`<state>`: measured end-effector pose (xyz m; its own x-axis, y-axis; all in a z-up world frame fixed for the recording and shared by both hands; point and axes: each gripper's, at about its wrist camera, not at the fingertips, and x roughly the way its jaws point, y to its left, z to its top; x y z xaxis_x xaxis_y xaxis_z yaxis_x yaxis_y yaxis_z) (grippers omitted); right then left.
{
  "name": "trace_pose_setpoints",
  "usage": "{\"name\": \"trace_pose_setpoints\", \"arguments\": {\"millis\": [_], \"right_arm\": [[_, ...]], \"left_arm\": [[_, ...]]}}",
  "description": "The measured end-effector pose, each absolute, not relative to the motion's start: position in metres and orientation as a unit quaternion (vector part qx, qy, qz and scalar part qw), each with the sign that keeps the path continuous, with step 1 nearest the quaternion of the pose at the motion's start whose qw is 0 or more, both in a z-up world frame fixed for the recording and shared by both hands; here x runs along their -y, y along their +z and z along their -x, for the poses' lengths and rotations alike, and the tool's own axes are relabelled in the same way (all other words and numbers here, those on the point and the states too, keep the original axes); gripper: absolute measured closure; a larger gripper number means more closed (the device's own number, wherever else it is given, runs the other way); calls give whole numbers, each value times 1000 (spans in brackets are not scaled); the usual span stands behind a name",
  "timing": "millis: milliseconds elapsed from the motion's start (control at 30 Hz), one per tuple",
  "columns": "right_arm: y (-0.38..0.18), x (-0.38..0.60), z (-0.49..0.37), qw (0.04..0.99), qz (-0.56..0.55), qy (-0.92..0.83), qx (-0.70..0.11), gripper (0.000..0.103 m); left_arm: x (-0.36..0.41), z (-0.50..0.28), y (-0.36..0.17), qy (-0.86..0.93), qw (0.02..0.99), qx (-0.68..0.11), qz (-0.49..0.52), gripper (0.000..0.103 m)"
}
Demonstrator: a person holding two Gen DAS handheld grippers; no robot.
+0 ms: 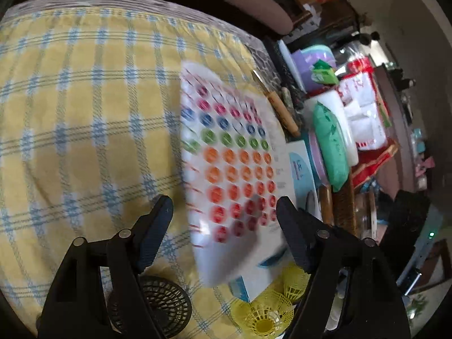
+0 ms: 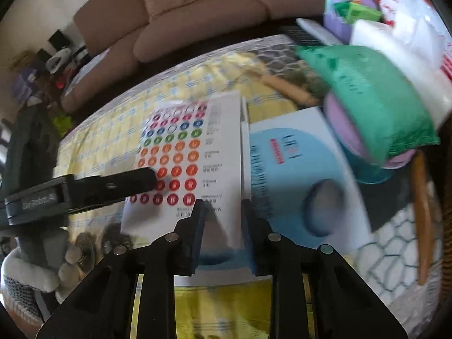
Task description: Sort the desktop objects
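Observation:
A white sticker sheet [image 1: 231,155] with rows of coloured dots lies partly over a blue and white box [image 1: 299,163] on the yellow checked cloth [image 1: 84,113]. My left gripper [image 1: 224,202] is open, its fingers straddling the sheet's near end. In the right wrist view the sheet [image 2: 180,152] and box [image 2: 296,155] lie just ahead. My right gripper [image 2: 223,206] is narrowly open over the sheet's right strip by the box edge. One finger of the left gripper [image 2: 135,180] reaches across the dots from the left.
Yellow shuttlecocks [image 1: 262,313] and a black mesh disc [image 1: 161,305] lie near the front. A wooden-handled knife [image 1: 279,107], a green packet [image 1: 330,144], purple bowls [image 1: 310,62] and bags crowd the right side. A sofa [image 2: 183,14] stands behind the table.

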<state>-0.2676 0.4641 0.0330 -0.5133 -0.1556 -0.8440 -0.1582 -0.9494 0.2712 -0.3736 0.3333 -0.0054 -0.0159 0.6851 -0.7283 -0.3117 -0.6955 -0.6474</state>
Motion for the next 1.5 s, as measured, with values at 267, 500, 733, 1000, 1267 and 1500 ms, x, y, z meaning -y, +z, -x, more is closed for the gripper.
{"name": "trace_pose_setpoints", "arguments": {"millis": [267,500,733,1000,1267,1500], "right_arm": [[46,-441,263,-22,484,860,-158,78],[90,-408,235,-79,440,870,-209,77],[156,-313,178,-162,404,881,-183,77],[170,-160,110,-255,431,858,-112,77],[119,-52,89,-290,483,820,-95,76],[79,-15,87,-280,528,798,-83,77]], "left_arm": [[-304,361,30,719,371,171,562,88],[-253,323,99,711,411,203,533,89],[-133,247,168,722,421,247,490,89],[29,158,162,738,363,292,488,89],[116,132,127,744,300,277,528,89],[144,125,86,741,262,249,565,85]]}}
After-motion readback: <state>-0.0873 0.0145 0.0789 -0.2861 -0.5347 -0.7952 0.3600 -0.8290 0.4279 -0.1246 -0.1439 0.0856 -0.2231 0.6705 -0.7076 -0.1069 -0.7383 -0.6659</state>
